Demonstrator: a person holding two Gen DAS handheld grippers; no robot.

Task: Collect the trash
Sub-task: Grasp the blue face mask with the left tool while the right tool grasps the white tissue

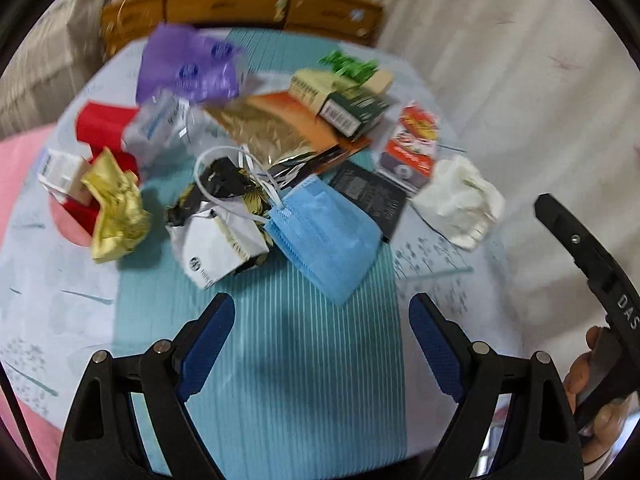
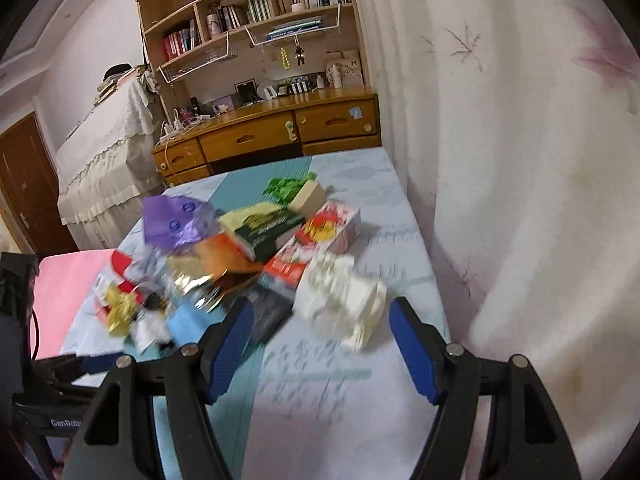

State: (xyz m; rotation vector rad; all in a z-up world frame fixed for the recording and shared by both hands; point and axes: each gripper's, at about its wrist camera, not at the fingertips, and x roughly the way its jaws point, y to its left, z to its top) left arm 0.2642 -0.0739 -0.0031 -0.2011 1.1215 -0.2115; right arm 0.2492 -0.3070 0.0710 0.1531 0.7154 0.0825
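we see the trash heaped on a bed [image 1: 280, 360] with a teal striped band down the middle of a pale printed sheet, most of the pile toward the far end. left gripper [image 1: 322, 332] hangs over the near part of the teal band, jaws spread wide, nothing between the blue pads. just beyond it lies a blue face mask [image 1: 324, 236], touching a crumpled black-and-white wrapper [image 1: 218, 236] on its left. a crumpled gold wrapper [image 1: 116, 208] sits toward the left edge, next to a red box [image 1: 102, 128]. a purple plastic bag [image 1: 188, 66] is at the far left of the pile, a gold foil pouch [image 1: 264, 132] in the middle, a stack of small cartons [image 1: 344, 96] at the far end. a white crumpled tissue wad [image 1: 460, 200] lies near the right edge, by the curtain [image 1: 520, 100], with a red-and-white carton [image 1: 412, 140] just beyond it and a black flat packet [image 1: 372, 196] between it and the mask. right gripper [image 2: 322, 344] is also released, jaws wide, empty; in its view the tissue wad [image 2: 340, 300] sits just ahead of the gap, apart from the pads. a hand [image 1: 592, 392] grips the right tool at the right rim of the left view. both views are motion-blurred. a wooden desk [image 2: 272, 132] with bookshelves stands past the far end of the bed.
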